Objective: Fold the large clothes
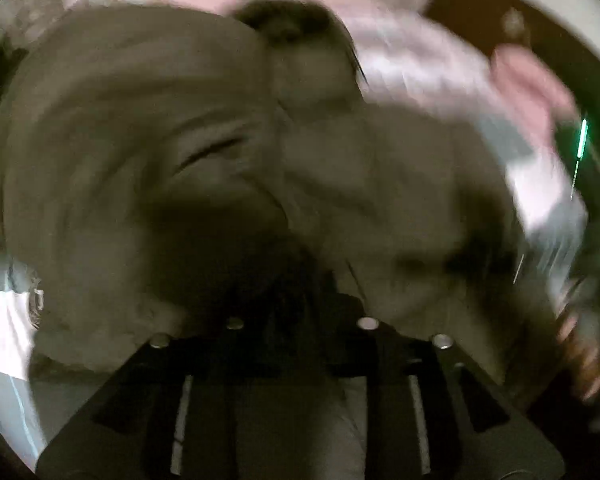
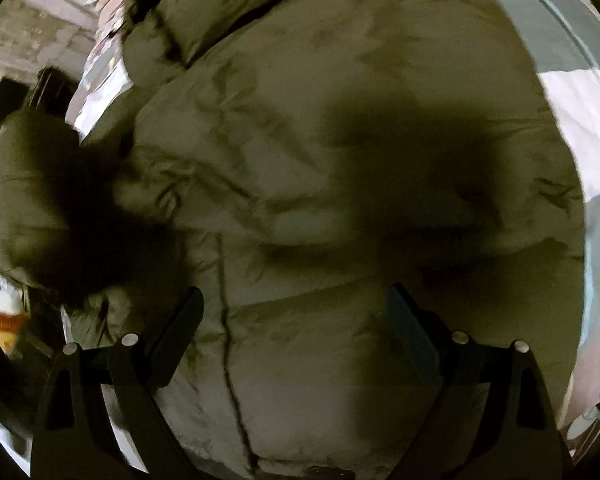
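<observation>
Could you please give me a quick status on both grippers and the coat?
Right gripper open, hovering over the olive puffer coat. Left gripper blurred, state unclear. Coat spread on the bedding, not folded. Nothing in the way.

The right gripper (image 2: pixel 296 312) fills the bottom of its own view, pointing steeply down with its two dark fingers (image 2: pixel 180 328) spread wide apart. The left gripper (image 1: pixel 300 280) sits at the bottom centre of its badly blurred view; its jaws look drawn close together, though the smear leaves their state uncertain. At that view's lower right edge, a hand (image 1: pixel 584 364) shows.
</observation>
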Available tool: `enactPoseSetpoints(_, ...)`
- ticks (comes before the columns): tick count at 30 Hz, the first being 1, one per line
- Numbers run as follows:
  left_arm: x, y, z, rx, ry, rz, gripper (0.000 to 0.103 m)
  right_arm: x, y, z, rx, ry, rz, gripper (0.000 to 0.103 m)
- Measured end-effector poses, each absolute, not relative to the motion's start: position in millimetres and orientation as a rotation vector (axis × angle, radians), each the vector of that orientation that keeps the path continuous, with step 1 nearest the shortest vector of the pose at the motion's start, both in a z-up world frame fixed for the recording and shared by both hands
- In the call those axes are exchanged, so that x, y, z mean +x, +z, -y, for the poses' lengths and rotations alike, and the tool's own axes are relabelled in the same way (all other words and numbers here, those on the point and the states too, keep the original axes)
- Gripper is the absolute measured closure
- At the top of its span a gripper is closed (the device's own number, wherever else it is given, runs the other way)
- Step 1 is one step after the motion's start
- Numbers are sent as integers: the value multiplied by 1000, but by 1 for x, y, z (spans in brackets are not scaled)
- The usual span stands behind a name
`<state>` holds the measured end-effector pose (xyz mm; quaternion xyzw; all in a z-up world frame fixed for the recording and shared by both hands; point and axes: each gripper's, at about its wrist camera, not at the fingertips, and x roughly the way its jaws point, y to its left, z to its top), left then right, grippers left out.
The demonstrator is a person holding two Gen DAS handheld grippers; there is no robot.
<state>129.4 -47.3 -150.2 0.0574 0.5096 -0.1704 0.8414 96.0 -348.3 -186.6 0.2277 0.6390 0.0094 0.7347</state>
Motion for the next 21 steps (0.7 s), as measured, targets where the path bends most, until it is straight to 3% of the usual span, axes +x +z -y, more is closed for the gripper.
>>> enactPoseSetpoints(6, 112, -171, 50, 187, -315, -1109, 53, 93, -179, 376, 651, -10, -1318, 10)
enactPoseSetpoints(7, 112, -168, 45, 158, -322, -1112, 47, 91, -176, 382, 714, -8, -1280, 10)
enactPoseSetpoints(9, 108, -155, 27, 53, -320, -1102, 21, 89, -170, 388, 812, -2, -1215, 10)
enactPoseSetpoints(12, 109, -140, -7, -80, -290, -1073, 15, 88, -165, 387, 840, -10, -1190, 8)
enactPoseSetpoints(15, 114, -137, -26, -197, -266, -1078, 7, 88, -175, 372, 777, -14, -1278, 6)
enactPoseSetpoints(18, 120, -142, -41, -265, -236, -1110, 6, 76, -185, 371, 829, -72, -1297, 6)
enactPoseSetpoints(21, 127, -157, -43, -252, -195, -1160, 6, 51, -187, 392, 953, -215, -1182, 6)
